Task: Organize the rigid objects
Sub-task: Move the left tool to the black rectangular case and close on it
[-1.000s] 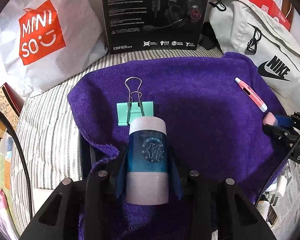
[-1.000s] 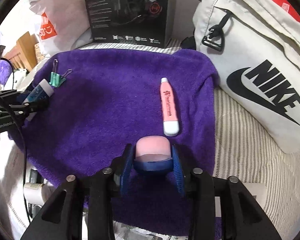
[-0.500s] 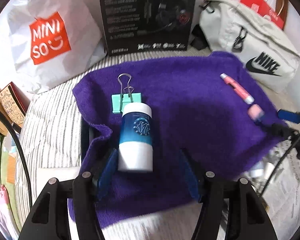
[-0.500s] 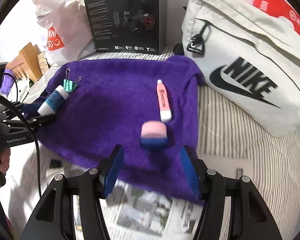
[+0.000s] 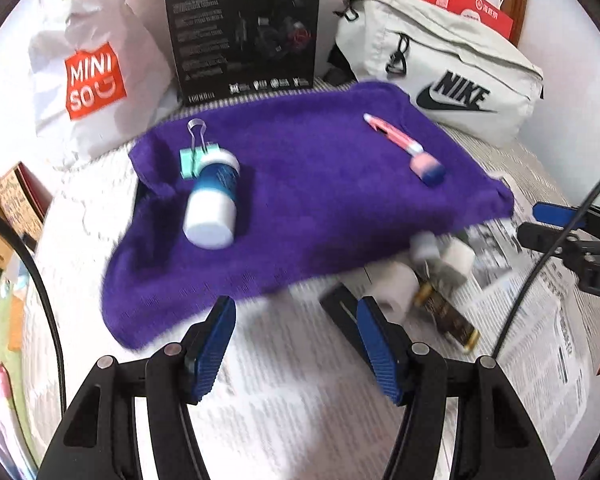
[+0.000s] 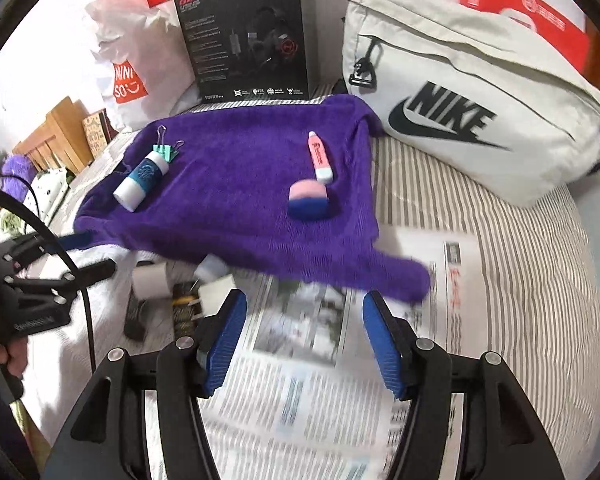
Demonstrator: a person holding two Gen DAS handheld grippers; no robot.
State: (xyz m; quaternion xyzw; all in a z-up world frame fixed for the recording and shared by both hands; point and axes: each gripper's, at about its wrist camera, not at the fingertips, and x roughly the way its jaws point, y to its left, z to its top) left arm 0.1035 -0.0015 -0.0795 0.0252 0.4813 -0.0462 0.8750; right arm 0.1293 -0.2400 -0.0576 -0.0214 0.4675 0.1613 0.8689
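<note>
The left gripper (image 5: 296, 344) hangs with its blue pads spread wide and nothing between them, over the striped bed (image 5: 300, 420) just off the near edge of the purple towel (image 5: 300, 200). Ahead of it and to its left, well apart from the pads, the blue-and-white bottle (image 5: 211, 204) lies on its side near the towel's left edge, its far end touching the mint binder clip (image 5: 192, 160).

The right gripper (image 6: 302, 344) is likewise spread and empty, held above a newspaper (image 6: 300, 400) spread on the bed, just short of the towel's near edge. Ahead of it, on the right part of the towel, the pink-and-blue eraser (image 6: 308, 200) sits clear of the pads; the white end of the pink tube (image 6: 319, 156) lies just beyond it, very near or touching, which cannot be told. The bottle and clip lie toward the towel's far left corner in this view.

By the towel's near edge, white plugs (image 6: 216, 276) and a dark flat pack (image 6: 182, 312) lie on the bed, between the two grippers. Beyond the towel's far edge stand a black headset box (image 6: 248, 36) and a white Miniso bag (image 5: 92, 76); a white Nike bag (image 6: 460, 116) rests off its far right corner.
</note>
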